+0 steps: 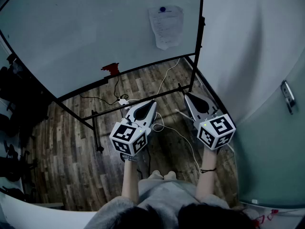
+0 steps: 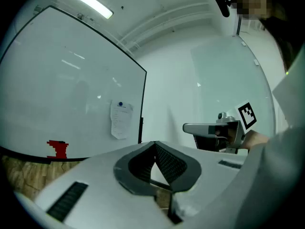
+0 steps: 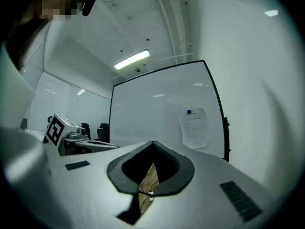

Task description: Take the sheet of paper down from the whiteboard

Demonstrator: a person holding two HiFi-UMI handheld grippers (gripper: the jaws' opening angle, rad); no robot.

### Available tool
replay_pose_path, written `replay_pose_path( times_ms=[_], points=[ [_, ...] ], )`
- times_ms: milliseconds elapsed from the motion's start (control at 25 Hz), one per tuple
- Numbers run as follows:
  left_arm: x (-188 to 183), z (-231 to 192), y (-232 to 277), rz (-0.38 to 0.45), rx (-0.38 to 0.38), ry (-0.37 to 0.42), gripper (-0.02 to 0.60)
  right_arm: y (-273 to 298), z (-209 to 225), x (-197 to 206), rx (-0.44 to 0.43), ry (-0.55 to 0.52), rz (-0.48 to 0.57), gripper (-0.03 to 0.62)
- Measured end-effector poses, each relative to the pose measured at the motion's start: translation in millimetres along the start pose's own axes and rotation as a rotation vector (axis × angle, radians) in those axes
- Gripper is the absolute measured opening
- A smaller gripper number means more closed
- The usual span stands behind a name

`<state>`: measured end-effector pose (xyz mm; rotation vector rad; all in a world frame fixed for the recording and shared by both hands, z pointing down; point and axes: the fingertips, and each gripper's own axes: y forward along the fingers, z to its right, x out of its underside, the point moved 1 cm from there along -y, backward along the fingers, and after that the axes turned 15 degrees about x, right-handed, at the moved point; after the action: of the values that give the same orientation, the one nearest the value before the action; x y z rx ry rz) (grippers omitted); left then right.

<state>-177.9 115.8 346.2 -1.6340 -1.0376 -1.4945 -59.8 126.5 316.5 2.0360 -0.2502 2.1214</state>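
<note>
While eyeing the sheet of paper [image 1: 166,26] pinned long-side-up near the right edge of the whiteboard [image 1: 95,32]: well ahead, closer to right gripper [image 1: 188,97] than left gripper [image 1: 152,102], both clamped shut, empty.

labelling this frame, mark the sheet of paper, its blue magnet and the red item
sheet of paper [image 1: 167,30], head view, middle of the sheet
blue magnet [image 1: 163,9], head view, its centre
red item [image 1: 110,69], head view, its middle
</note>
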Motion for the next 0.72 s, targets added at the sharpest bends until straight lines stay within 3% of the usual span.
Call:
replay_pose_path(
  times_ms=[720],
  points=[
    [-10.1, 22.3, 21.1, 0.038, 0.022, 0.008, 0.006, -17.2, 20.4, -12.2, 0.005, -0.033, 0.006, 0.001]
  ],
)
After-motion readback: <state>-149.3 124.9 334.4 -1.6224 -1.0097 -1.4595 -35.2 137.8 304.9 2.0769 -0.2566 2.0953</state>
